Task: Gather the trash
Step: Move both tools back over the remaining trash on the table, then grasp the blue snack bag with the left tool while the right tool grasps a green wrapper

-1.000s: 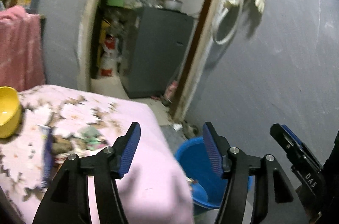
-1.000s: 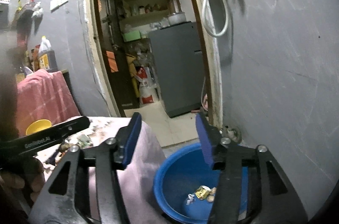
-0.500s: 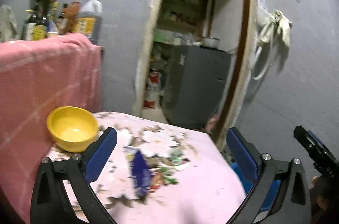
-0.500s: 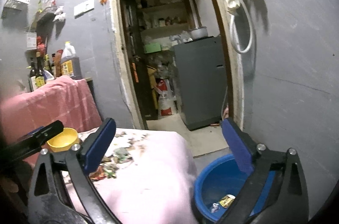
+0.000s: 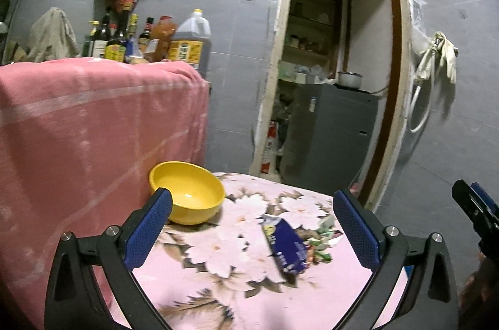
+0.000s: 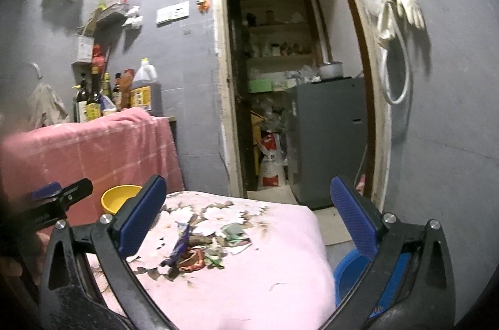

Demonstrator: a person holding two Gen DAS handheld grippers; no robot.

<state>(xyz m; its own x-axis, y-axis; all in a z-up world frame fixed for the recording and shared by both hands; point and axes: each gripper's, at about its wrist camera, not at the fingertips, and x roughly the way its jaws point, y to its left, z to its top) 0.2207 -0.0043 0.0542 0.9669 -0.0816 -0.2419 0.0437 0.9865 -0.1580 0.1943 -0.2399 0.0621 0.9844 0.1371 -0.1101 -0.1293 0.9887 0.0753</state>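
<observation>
Now, wrapper: blue wrapper [image 5: 287,249] lies mid-table on floral cloth [image 5: 218,292], long axis from near edge toward far edge
scraps: trash pile [image 6: 215,249] just beside wrapper
left gripper [image 5: 252,224]: spread wide, empty
right gripper [image 6: 249,214]: spread wide, empty
bin: blue basin [image 6: 349,270] below table's right edge

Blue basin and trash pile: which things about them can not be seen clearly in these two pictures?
- Blue basin, right wrist view: mostly hidden behind the table's pink cloth and the right gripper finger; its contents cannot be seen.
- Same basin, left wrist view: only a sliver behind the left gripper.
- Trash pile: small and blurred; piece count unclear.
- Blue wrapper: print unreadable.
</observation>
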